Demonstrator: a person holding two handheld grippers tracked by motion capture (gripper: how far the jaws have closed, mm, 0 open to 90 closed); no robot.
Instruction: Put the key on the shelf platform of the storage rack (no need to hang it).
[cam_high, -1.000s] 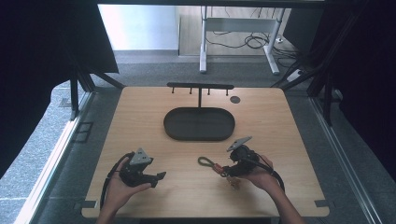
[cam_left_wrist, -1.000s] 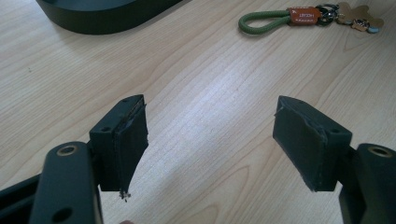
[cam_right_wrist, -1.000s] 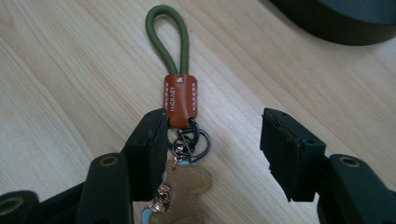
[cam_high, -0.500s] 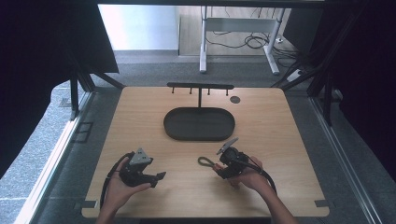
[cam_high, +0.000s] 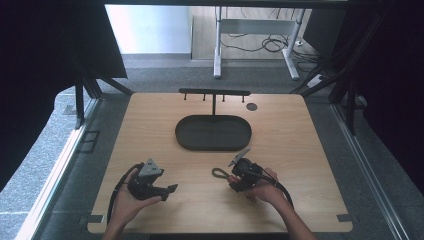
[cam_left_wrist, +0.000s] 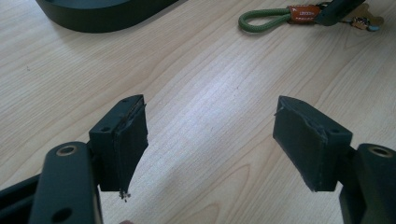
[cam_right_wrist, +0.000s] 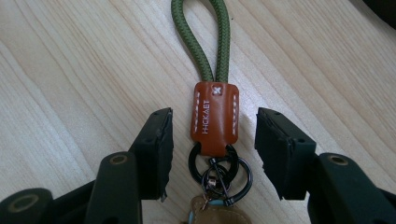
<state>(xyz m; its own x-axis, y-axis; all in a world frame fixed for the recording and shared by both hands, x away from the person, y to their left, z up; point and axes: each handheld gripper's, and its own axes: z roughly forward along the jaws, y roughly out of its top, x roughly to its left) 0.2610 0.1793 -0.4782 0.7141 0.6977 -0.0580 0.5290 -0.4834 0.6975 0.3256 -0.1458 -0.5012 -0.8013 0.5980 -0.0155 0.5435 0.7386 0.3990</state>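
A: Start with the high view. What has changed?

B: The right hand-held gripper (cam_high: 231, 178) has dropped and slid in toward the person; a second ago it sat higher and farther right. Now it is low over the worktop (cam_high: 150, 120), right at the near end of the green-loop keychain (cam_high: 218, 173). The left hand-held gripper (cam_high: 170, 189) has hardly stirred; it rests in the palm near the front edge, well apart from the keychain. The dark oval tray (cam_high: 186, 142) and the hook rack (cam_high: 215, 92) behind it are untouched.

A: And the left gripper view?

B: Its jaws stand wide apart with bare wood between them, holding nothing. The keychain (cam_left_wrist: 280, 15) lies far off at the top, with the tray's rim (cam_left_wrist: 93, 14) at the upper left.

A: The right gripper view?

B: Here it matters. The jaws are spread, one on each side of the orange leather tab (cam_right_wrist: 214, 117), not touching it. The green cord loop (cam_right_wrist: 201, 37) runs away ahead, and the black rings (cam_right_wrist: 219, 170) lie between the jaw roots. The keychain lies flat on the worktop.

A: So what does that mean?

B: I judge the approach is finished and a pinch on the tab is next; nothing is gripped yet.
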